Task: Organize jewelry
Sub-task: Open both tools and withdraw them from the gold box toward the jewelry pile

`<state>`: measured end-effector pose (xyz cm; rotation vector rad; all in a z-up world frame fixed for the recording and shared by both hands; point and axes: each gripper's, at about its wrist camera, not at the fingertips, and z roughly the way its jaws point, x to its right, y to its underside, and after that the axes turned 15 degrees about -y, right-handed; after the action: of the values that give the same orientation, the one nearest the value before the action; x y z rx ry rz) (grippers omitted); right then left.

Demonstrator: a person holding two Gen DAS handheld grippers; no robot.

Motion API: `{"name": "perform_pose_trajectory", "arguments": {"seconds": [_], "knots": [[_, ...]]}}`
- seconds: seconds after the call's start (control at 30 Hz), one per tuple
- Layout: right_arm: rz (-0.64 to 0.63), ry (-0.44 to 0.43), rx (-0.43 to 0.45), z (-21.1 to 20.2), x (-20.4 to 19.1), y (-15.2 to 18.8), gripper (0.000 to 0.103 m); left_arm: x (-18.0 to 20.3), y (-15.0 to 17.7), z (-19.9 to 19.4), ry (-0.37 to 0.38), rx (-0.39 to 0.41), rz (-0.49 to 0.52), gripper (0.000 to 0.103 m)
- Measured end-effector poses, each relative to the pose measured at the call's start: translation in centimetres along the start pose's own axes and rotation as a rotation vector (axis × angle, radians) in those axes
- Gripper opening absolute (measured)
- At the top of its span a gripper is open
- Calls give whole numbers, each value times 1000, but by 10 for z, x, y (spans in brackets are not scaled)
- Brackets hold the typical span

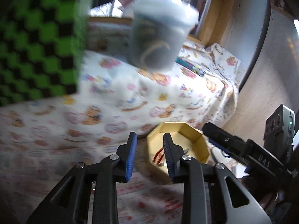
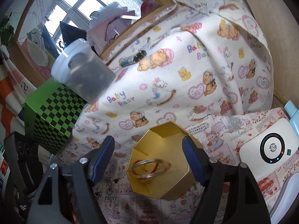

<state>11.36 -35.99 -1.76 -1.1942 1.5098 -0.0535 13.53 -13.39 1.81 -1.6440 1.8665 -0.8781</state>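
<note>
A gold octagonal box (image 2: 162, 169) stands open on the printed cloth and shows in the left wrist view (image 1: 179, 145) too. Inside it lie silver bangles (image 2: 151, 168) and a red-orange bangle (image 2: 156, 168). My right gripper (image 2: 149, 155) is open, its jaws on either side of the box, holding nothing. My left gripper (image 1: 149, 151) is open and empty just left of the box, its right finger (image 1: 168, 155) over the box's rim. Small loose jewelry pieces (image 2: 110, 183) lie on the cloth left of the box.
A green and black checkered box (image 2: 54, 115) stands at the left. A translucent plastic jar (image 2: 84, 71) stands behind it. A white HP device (image 2: 271, 149) lies at the right. A baby-bear blanket (image 2: 186, 74) covers the surface behind. A dark clip (image 2: 139, 56) lies on the blanket.
</note>
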Motion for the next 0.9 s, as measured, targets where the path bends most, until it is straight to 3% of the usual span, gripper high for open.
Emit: {"name": "perform_pose_trajectory", "arguments": {"seconds": [0.23,0.33,0.4,0.53,0.77,0.9], "knots": [[-81,25,24,-2,-22,4,80,-24,8,-54,-226,185,53,48],[-165,47,41,0,-36,11,84,-45,15,-73,-246,226,2,68],[-211,102,30,7,-43,16,86,-59,20,-82,-264,248,-30,72],[-254,99,39,7,-58,22,87,-68,29,-96,-313,295,-8,86],[-351,130,52,8,-78,36,92,-88,44,-98,-376,319,-55,103],[-373,141,54,10,-83,41,98,-103,52,-77,-449,261,-71,103]]}}
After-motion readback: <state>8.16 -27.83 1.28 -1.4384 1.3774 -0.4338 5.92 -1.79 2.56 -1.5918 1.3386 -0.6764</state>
